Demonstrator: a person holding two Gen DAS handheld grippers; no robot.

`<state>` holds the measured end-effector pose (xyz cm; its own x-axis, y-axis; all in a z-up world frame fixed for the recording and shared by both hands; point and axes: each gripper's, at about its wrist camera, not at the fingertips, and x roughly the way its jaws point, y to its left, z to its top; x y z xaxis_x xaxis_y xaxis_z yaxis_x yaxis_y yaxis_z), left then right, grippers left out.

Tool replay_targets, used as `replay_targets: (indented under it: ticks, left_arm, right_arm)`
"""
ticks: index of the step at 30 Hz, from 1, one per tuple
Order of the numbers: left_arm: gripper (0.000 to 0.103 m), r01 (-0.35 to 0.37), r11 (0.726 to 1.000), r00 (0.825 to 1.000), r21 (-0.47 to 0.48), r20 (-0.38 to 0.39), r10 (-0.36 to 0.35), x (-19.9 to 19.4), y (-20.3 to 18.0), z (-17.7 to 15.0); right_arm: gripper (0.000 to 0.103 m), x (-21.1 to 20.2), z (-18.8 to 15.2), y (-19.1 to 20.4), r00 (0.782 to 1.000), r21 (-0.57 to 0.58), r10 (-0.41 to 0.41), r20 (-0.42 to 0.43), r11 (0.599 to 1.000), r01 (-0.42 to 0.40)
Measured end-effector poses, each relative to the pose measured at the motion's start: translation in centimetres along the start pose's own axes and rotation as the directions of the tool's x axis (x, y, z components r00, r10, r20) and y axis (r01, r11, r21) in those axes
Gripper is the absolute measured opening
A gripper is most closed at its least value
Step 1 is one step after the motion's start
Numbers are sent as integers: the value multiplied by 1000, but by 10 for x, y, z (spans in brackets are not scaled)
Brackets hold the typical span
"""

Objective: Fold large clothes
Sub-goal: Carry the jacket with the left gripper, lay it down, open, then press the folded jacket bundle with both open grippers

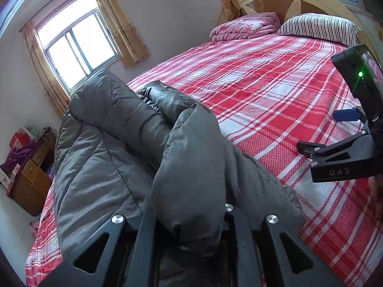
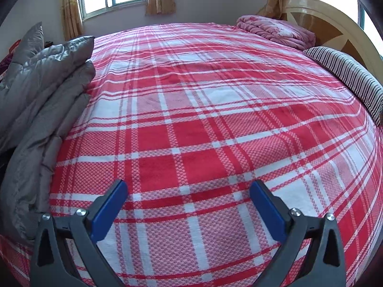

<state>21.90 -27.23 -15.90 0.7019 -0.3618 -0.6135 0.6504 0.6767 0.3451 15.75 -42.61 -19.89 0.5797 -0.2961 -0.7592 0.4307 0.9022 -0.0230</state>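
Left claw (image 1: 191, 234) gripped padded grey coat (image 1: 115, 157) at lower frame, holding its fold; right claw (image 2: 189, 205) gaped empty above plaid bedspread (image 2: 215, 119).

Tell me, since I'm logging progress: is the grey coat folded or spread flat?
Folded: the grey coat lies in stacked layers on the bed.

Grey coat (image 1: 124, 157) on red-white plaid bedsheet (image 2: 203, 119).

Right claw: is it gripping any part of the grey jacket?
No, the right claw stands open over bare plaid bedspread, and the grey jacket lies well off to its left.
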Motion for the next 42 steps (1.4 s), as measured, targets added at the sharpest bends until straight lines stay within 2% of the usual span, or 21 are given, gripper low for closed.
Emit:
replay_targets:
  ticks: [6, 10, 12, 14, 16, 20, 22, 25, 27, 29, 31, 32, 35, 36, 39, 41, 42]
  left_arm:
    - [23, 2, 1000, 1000, -11, -6, -2, -11, -1, 5]
    - [30, -18, 999, 1000, -50, -12, 17, -25, 2, 13]
    - [42, -24, 997, 1000, -77, 18, 26, -41, 5, 19]
    - [80, -50, 994, 996, -97, 72, 58, -61, 10, 23]
    - [88, -74, 990, 987, -116, 137, 90, -82, 17, 24]
    - [89, -119, 979, 978, -163, 154, 144, -100, 40, 25]
    - [90, -164, 958, 972, -234, 126, 197, -97, 66, 20]
    - [90, -219, 905, 971, -365, 4, 237, -68, 119, 3]
    - [90, -268, 861, 962, -432, -82, 259, -42, 150, -8]
    - [90, -303, 833, 953, -464, -149, 265, -21, 170, -15]
    - [90, -318, 806, 948, -499, -184, 260, -2, 187, -19]
    - [90, -333, 797, 943, -504, -192, 273, 3, 190, -19]
    - [90, -377, 789, 926, -486, -218, 308, 15, 197, -14]
    - [90, -385, 778, 923, -497, -230, 310, 19, 201, -12]
    - [90, -351, 748, 936, -564, -228, 267, 22, 211, -14]
    - [90, -303, 751, 953, -586, -204, 225, 22, 203, -14]
    - [90, -276, 762, 961, -586, -187, 204, 24, 197, -13]
  right_arm:
    - [103, 3, 0, -1, 1000, -3, -8, -9, 1000, 8]
    - [103, 4, -1, 0, 1000, -10, -19, -5, 1000, 19]
    - [103, 4, -1, 0, 1000, -9, -17, -7, 1000, 17]
    - [103, 4, -1, 1, 1000, -12, -21, -9, 1000, 21]
    - [103, 4, -2, 0, 1000, -11, -20, -9, 1000, 20]
    - [103, 6, 0, 2, 999, -16, -22, -23, 1000, 22]
    - [103, 6, 2, 3, 999, -22, -25, -30, 999, 25]
    - [103, 2, 10, 1, 999, -12, -10, -38, 1000, 10]
    - [103, -7, 22, -1, 1000, 9, -5, 0, 1000, 5]
    - [103, -19, 41, 5, 999, 10, 10, 37, 1000, -10]
    - [93, -27, 61, 18, 997, -12, 44, 57, 999, -43]
    - [83, -30, 73, 28, 997, -30, 54, 59, 998, -52]
    - [82, -39, 105, 59, 994, -85, 77, 74, 994, -71]
    - [82, -45, 115, 71, 992, -98, 78, 95, 993, -69]
    - [82, -69, 141, 113, 980, -160, 121, 157, 983, -95]
    - [82, -86, 153, 145, 971, -219, 141, 191, 971, -97]
    - [82, -92, 157, 159, 966, -244, 163, 202, 963, -111]
